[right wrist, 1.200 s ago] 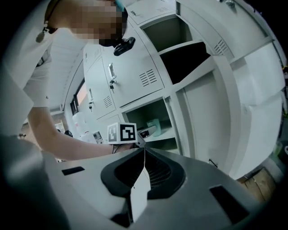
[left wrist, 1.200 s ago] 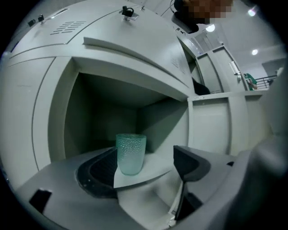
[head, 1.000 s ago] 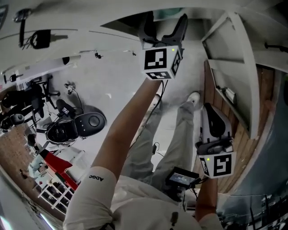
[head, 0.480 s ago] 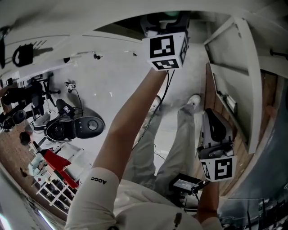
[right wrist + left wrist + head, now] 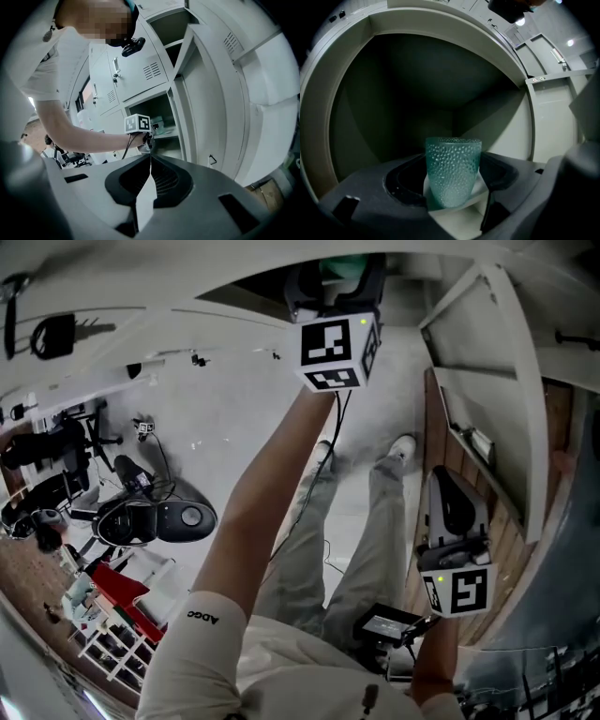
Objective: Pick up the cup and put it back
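A teal dimpled cup [image 5: 453, 171] stands upright inside a dark locker compartment [image 5: 417, 79]. My left gripper [image 5: 453, 187] reaches into that compartment, and its jaws have just been closing with the cup between them. Both dark pads [image 5: 408, 180] now lie against the cup's sides with no gap showing. In the head view the same gripper [image 5: 337, 282] is held high at arm's length, with a bit of the cup [image 5: 342, 266] showing green between its jaws. My right gripper [image 5: 150, 154] hangs low at the right [image 5: 448, 488], shut and holding nothing.
The compartment's open door [image 5: 487, 381] juts out to the right of the left gripper. Grey lockers [image 5: 136, 70] fill the wall. Below me are the person's legs [image 5: 366, 521], a chair base [image 5: 155, 517] and a small device at the waist [image 5: 384, 624].
The left jaws have drawn in slightly around the cup. Both grippers have otherwise stayed almost where they were, and the head view has shifted a little.
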The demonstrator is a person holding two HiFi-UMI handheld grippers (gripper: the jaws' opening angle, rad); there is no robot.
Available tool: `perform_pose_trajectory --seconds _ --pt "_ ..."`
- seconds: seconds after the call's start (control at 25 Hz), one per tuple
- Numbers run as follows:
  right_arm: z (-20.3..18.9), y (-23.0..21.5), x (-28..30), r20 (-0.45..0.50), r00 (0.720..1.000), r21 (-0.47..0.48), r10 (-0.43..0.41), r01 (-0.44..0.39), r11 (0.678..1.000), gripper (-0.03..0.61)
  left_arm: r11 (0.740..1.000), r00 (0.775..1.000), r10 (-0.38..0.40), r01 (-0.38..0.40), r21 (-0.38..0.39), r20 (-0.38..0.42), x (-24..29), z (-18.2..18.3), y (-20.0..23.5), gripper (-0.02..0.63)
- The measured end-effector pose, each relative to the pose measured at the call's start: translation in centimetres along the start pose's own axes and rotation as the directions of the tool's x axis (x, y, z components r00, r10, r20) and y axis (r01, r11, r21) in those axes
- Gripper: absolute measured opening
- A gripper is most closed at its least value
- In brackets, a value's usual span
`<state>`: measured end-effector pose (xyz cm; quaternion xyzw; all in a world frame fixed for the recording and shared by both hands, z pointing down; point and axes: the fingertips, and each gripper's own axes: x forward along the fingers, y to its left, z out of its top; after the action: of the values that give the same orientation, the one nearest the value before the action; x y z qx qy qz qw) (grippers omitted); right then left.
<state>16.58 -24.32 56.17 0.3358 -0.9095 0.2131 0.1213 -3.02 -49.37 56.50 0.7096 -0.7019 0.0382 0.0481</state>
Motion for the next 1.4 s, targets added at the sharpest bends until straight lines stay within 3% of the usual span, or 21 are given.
perform_pose_trajectory --seconds 0.24,0.4,0.6,0.76,0.88,1.04,1.12,1.24,1.4 --pt "-0.6 1.8 -0.5 0.006 0.999 -0.010 -0.054 0.054 0.999 0.026 0.996 0.994 -0.084 0.086 -0.024 0.065 -2.9 1.6 -0.4 0.353" --pt "0.3 4.1 -1.4 0.027 0.995 -0.054 -0.096 0.098 0.994 0.026 0.981 0.978 -0.194 0.195 -0.007 0.081 -7.2 3.3 -2.1 0.353" --pt "1.9 7.4 -3.4 0.052 0.986 -0.077 -0.158 0.162 0.984 0.027 0.927 0.921 -0.374 0.376 0.007 0.105 -14.1 6.4 -4.2 0.353" --pt "2.8 9.8 -5.3 0.083 0.972 -0.044 -0.219 0.223 0.974 0.026 0.881 0.877 -0.472 0.473 0.010 0.090 -18.8 8.4 -3.8 0.353" --pt "3.7 11.2 -6.6 0.112 0.958 -0.001 -0.265 0.267 0.964 0.026 0.859 0.855 -0.510 0.512 0.002 0.098 -21.3 10.9 -2.4 0.353" --pt "6.9 8.8 -5.5 0.160 0.939 0.022 -0.305 0.306 0.952 0.026 0.850 0.847 -0.527 0.525 0.050 0.061 -19.9 13.7 0.0 0.353" --pt "7.8 8.9 -6.0 0.179 0.921 0.027 -0.347 0.348 0.937 0.027 0.829 0.827 -0.559 0.556 0.052 0.058 -20.5 14.7 1.3 0.353" --pt "9.1 13.2 -11.6 0.222 0.878 0.067 -0.425 0.421 0.905 0.026 0.784 0.779 -0.620 0.619 0.041 0.089 -26.3 18.3 1.7 0.353" --pt "10.8 17.4 -17.2 0.271 0.851 0.142 -0.450 0.427 0.893 0.026 0.763 0.756 -0.645 0.646 0.036 0.110 -33.0 22.4 2.1 0.353"
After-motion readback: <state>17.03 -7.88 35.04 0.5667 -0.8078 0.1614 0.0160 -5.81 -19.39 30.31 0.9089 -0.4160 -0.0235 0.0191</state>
